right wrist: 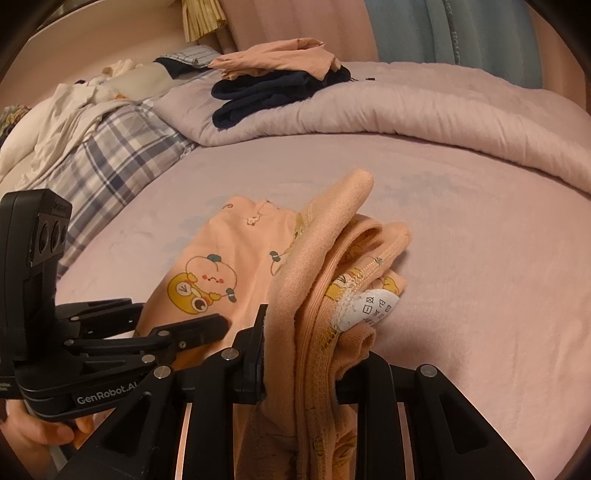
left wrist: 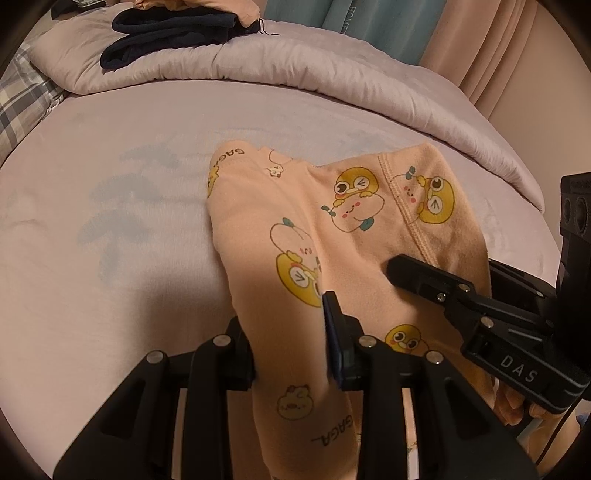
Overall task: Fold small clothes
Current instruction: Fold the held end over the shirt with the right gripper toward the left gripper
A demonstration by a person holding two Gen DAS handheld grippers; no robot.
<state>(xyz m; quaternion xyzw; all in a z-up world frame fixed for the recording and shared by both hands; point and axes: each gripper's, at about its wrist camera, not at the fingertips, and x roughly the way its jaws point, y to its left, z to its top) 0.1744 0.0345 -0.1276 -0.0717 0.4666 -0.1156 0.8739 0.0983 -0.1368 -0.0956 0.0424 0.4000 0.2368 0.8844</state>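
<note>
A small peach garment with yellow cartoon prints lies partly on the pink bed sheet and hangs from both grippers. My left gripper is shut on one edge of it; the cloth runs between its fingers. My right gripper is shut on the bunched waistband end, with a white care label showing. The right gripper also shows in the left wrist view, at the garment's right side. The left gripper also shows in the right wrist view, low on the left.
A rolled pink duvet crosses the back of the bed. Dark navy clothes and a peach garment lie on it. A plaid pillow and white bedding lie at the left. Curtains hang behind.
</note>
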